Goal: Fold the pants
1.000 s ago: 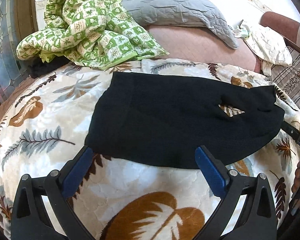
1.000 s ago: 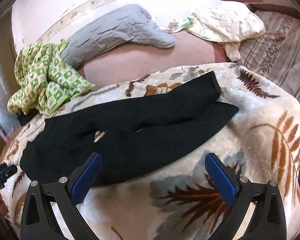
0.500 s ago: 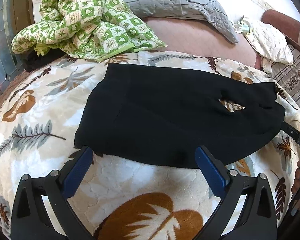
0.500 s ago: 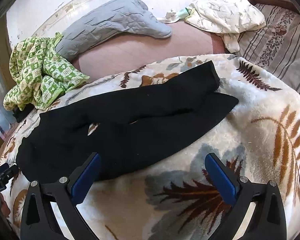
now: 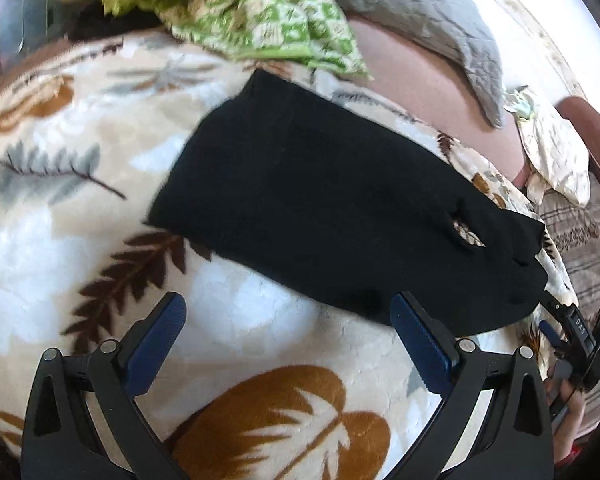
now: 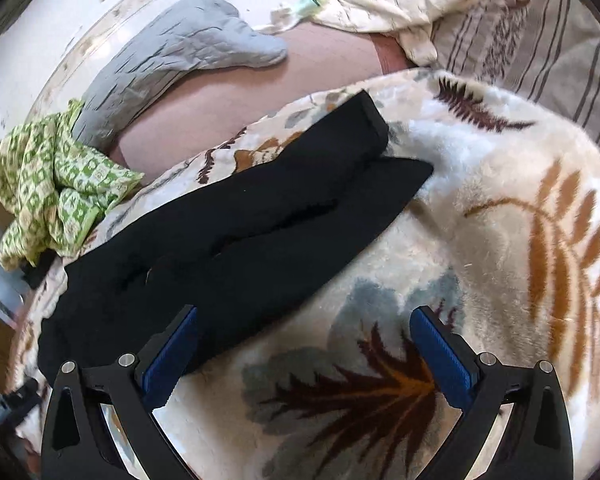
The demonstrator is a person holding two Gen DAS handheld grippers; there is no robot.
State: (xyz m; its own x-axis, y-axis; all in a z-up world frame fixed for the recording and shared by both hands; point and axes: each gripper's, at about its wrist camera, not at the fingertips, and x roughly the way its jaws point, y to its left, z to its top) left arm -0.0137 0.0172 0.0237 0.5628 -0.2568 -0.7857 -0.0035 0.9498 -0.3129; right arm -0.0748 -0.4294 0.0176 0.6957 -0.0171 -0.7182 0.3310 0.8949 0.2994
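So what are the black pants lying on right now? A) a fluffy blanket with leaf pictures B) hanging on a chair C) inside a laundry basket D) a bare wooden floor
A: the black pants lie spread flat on the cream leaf-print blanket, with both open grippers above them.

I see the black pants (image 5: 320,208) lying flat on the leaf-patterned blanket (image 5: 100,280), waist end toward the left side and the two legs running out to the right. The legs lie side by side, nearly touching, with a small gap of blanket showing at the crotch; the far leg's cuff reaches slightly past the near one
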